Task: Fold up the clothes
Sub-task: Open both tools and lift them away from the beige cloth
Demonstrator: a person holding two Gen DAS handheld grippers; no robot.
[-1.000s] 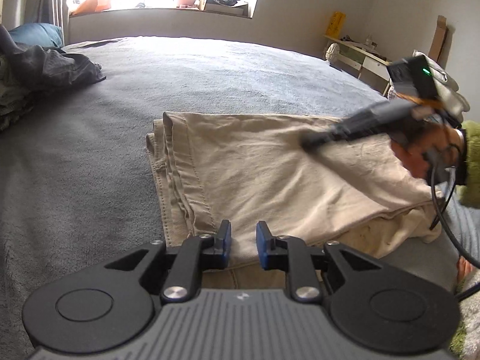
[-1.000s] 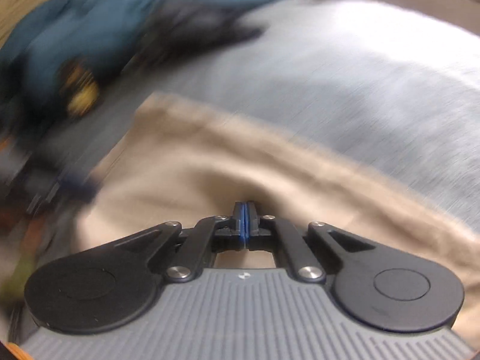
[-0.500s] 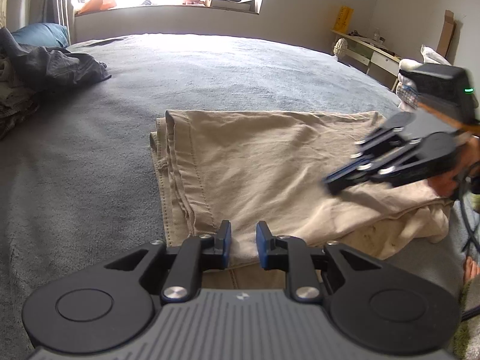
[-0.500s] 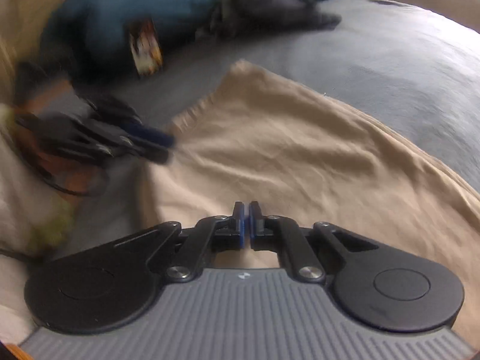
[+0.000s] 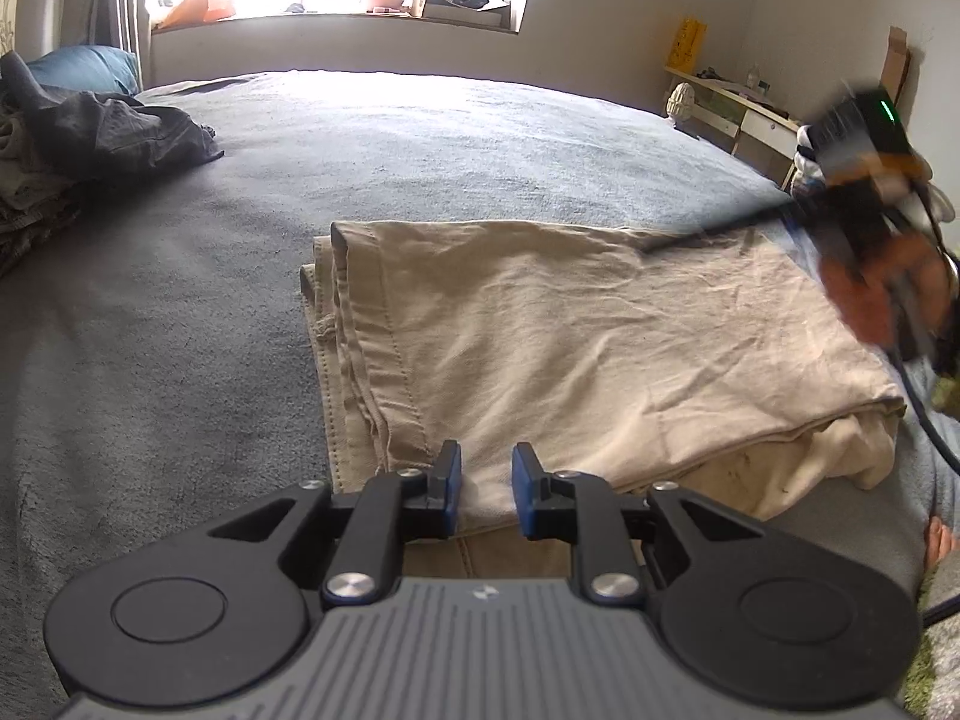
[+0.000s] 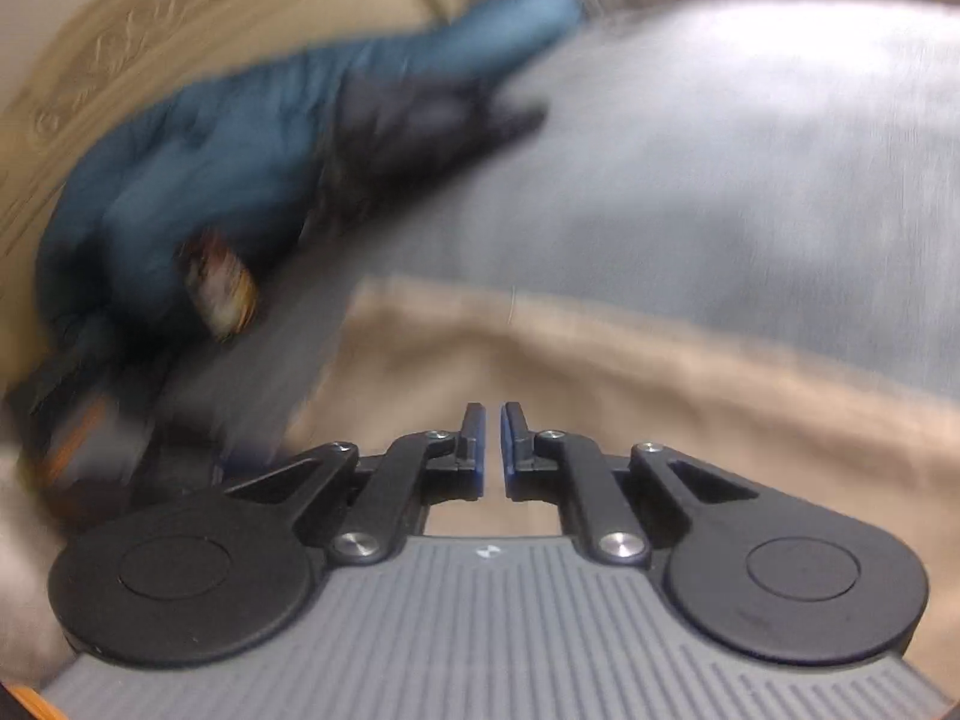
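Beige trousers (image 5: pixel 600 348) lie folded on the grey bed cover (image 5: pixel 420 150), their stacked hems to the left. My left gripper (image 5: pixel 485 462) hovers over the near edge of the trousers, its jaws a little apart and nothing pinched between them. In the left wrist view my right gripper (image 5: pixel 654 246) is a blurred dark streak over the far right edge of the trousers, with a person's hand (image 5: pixel 870 300) behind it. The right wrist view is blurred: my right gripper (image 6: pixel 487 420) is above the beige trousers (image 6: pixel 660 420), its jaws opening to a narrow slit with nothing in it.
A heap of dark clothes (image 5: pixel 102 126) and a blue pillow (image 5: pixel 84 66) lie at the bed's far left. The blue pillow (image 6: pixel 240 150) leans against a carved headboard (image 6: pixel 120 48). A low shelf (image 5: pixel 738 108) stands by the right wall, under a window.
My right gripper swung from the middle of the trousers, dipped toward their right side, then moved to the far right edge. Its jaws went from fully shut to a slit. The left gripper stayed put.
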